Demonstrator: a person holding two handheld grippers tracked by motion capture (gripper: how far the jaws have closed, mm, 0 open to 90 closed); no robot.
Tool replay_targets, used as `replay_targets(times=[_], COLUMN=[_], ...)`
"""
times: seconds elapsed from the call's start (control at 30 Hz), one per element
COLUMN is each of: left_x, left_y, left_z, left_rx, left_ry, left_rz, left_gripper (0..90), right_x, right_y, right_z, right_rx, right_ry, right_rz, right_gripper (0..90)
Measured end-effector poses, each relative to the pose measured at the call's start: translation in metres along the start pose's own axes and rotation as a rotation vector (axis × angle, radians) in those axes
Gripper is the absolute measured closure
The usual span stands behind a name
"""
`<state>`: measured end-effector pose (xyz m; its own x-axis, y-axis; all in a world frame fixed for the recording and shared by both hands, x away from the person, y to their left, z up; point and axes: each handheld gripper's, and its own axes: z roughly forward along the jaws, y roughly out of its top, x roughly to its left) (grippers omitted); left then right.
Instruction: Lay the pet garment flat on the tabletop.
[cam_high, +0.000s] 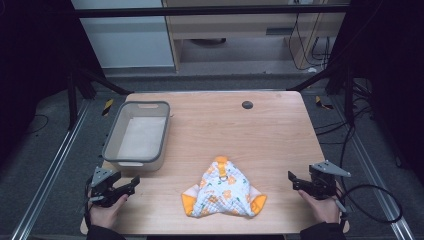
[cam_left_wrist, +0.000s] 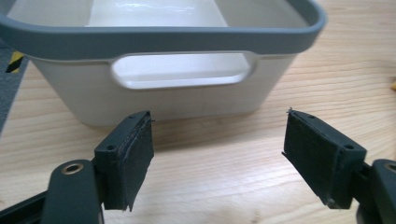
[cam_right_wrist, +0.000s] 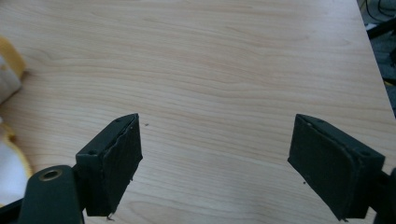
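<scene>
A crumpled white cloth (cam_high: 224, 190) with an orange print and orange trim lies on the wooden table (cam_high: 270, 135) near its front edge. Its orange edge (cam_right_wrist: 9, 70) peeks in at the left of the right gripper view. A grey-rimmed white bin (cam_high: 137, 135) stands at the table's left, and its handled end wall (cam_left_wrist: 177, 79) faces my left gripper (cam_left_wrist: 219, 158) close up. My left gripper (cam_high: 129, 184) rests at the front left corner, open, with nothing between its pads. At the front right my right gripper (cam_high: 295, 180) is open over bare wood (cam_right_wrist: 215, 163), well right of the cloth.
A small dark round cap (cam_high: 247, 104) sits in the table near its far edge. Black frame struts (cam_high: 320, 75) rise beyond the far corners. A cable (cam_high: 375, 205) trails off the right side from the right gripper.
</scene>
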<state>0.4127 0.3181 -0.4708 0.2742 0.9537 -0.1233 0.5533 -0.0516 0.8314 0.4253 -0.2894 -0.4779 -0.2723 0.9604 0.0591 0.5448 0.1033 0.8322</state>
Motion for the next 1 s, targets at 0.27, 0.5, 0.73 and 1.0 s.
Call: replay_targets(times=[0.27,0.5,0.73,1.0], left_x=[-0.016,-0.023,-0.028,-0.041], left_y=[0.003,0.012,0.023,0.048], left_z=[-0.004,-0.007,-0.014,-0.017], left_rx=[0.000,-0.030,-0.055,-0.105], left_ry=[-0.039,-0.058,-0.097,-0.128], left_rz=[0.025,0.039,0.012,0.029], left_gripper=[25.6,27.9,29.6,32.1], right_x=[0.024,0.034,0.042,0.045], right_y=[0.007,0.016,0.035,0.061], right_z=[-0.007,-0.009,-0.008,-0.017], right_rx=[-0.026,-0.035,-0.049,-0.085], right_ry=[0.064,0.112,0.145,0.168], right_rz=[-0.048,-0.082,-0.107,-0.109], right_gripper=[19.6,23.4,25.4,28.3])
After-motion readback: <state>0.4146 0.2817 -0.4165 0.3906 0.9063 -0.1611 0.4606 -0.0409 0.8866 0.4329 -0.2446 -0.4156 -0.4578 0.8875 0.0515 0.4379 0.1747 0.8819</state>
